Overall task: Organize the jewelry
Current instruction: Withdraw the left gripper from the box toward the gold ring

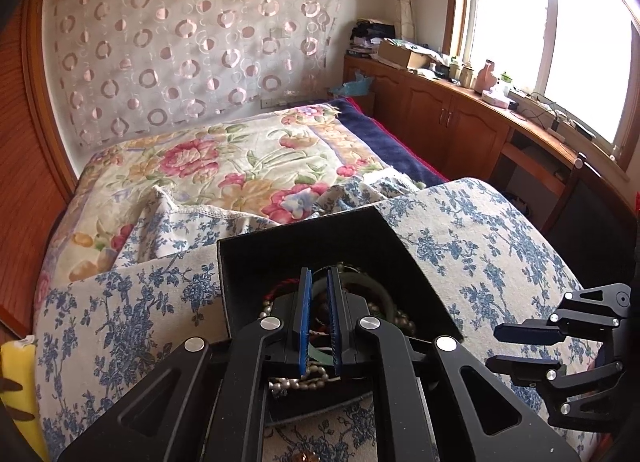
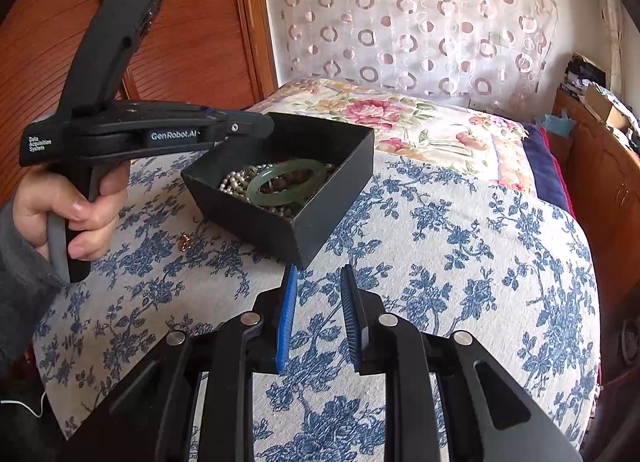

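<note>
A black open box (image 2: 328, 229) sits on the blue-flowered cloth (image 2: 460, 262) on the bed. In it lie a green bangle (image 2: 255, 189) and pearl strands (image 2: 232, 181). My left gripper (image 1: 320, 272) hangs over the inside of the box (image 1: 300, 238), its blue pads nearly together with only a narrow slit. I see beads (image 1: 296, 382) under it but nothing clearly pinched. In the right wrist view the left gripper (image 2: 264, 123) reaches over the box's far left rim. My right gripper (image 2: 320, 270) is open just short of the box's near corner, with only cloth between its fingers.
A small gold piece (image 2: 185, 241) lies on the cloth left of the box. A hand (image 2: 72, 205) grips the left tool's handle. Behind is a flowered quilt (image 1: 240, 165); wooden cabinets (image 1: 448, 121) run under the window, and a yellow object (image 1: 18, 382) sits at the left edge.
</note>
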`<state>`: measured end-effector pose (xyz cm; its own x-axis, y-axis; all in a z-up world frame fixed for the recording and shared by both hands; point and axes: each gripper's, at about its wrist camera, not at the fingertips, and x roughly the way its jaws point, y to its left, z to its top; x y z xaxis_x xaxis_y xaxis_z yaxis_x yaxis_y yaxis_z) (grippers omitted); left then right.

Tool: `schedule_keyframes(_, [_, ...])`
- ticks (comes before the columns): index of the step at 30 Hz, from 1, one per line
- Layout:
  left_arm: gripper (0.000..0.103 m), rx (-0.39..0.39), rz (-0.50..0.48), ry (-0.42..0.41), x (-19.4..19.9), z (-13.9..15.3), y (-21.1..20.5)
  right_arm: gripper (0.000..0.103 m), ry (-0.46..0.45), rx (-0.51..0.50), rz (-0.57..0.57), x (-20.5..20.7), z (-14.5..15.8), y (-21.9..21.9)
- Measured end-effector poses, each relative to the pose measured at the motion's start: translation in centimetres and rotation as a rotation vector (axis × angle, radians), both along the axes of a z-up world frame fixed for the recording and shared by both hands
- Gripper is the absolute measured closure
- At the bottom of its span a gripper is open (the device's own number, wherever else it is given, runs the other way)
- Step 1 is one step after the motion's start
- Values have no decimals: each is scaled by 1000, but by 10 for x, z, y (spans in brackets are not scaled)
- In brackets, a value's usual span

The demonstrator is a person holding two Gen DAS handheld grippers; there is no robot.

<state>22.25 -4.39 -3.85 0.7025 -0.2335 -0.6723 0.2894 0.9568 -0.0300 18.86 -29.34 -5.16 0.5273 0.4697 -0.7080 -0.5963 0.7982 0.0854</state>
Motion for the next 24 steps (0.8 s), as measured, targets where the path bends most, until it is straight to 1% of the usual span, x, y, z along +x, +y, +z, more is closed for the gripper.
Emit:
schedule_keyframes(3, [94, 0, -6, -9, -10, 4, 0, 79, 6, 0, 7, -6, -2, 2])
schedule_keyframes(5, [79, 2, -9, -18, -17, 6, 0, 79, 10, 1, 12, -10, -4, 4])
schedule_keyframes(6, [77, 2, -11, -23, -19, 6, 0, 79, 11, 0, 15, -11, -4, 5])
schedule_keyframes(9, [77, 9, -13, -30, -30, 8, 1, 79, 17, 0, 22, -19, -6, 7])
schedule_keyframes(10, [74, 9, -14, -31, -32, 8, 2, 79, 21, 1, 22, -20, -7, 7])
schedule_keyframes(13, [57, 5, -11, -36, -43, 8, 7, 79, 33, -1, 26, -26, -11, 9])
schedule_keyframes(15, [49, 8, -5, -38, -48, 8, 10, 79, 41, -7, 27, -29, -15, 10])
schedule_keyframes(16, [39, 12, 1, -40, -50, 8, 12, 79, 46, -9, 28, -31, -17, 11])
schedule_keyframes(17, [34, 16, 5, -44, -54, 8, 14, 79, 49, -13, 29, -34, -19, 11])
schedule_keyframes(18, [34, 17, 5, -44, -56, 7, 15, 79, 50, -19, 30, -36, -20, 11])
schedule_keyframes(19, [31, 20, 4, -42, -58, 7, 17, 79, 49, -25, 31, -37, -21, 11])
schedule_keyframes(20, [24, 23, 4, -40, -61, 6, 19, 79, 49, -29, 32, -39, -22, 11])
schedule_keyframes(22, [16, 24, -1, -41, -67, 4, 25, 79, 51, -34, 35, -42, -22, 10])
schedule_keyframes(24, [14, 27, 0, -28, -71, 0, 29, 79, 52, -36, 38, -44, -22, 10])
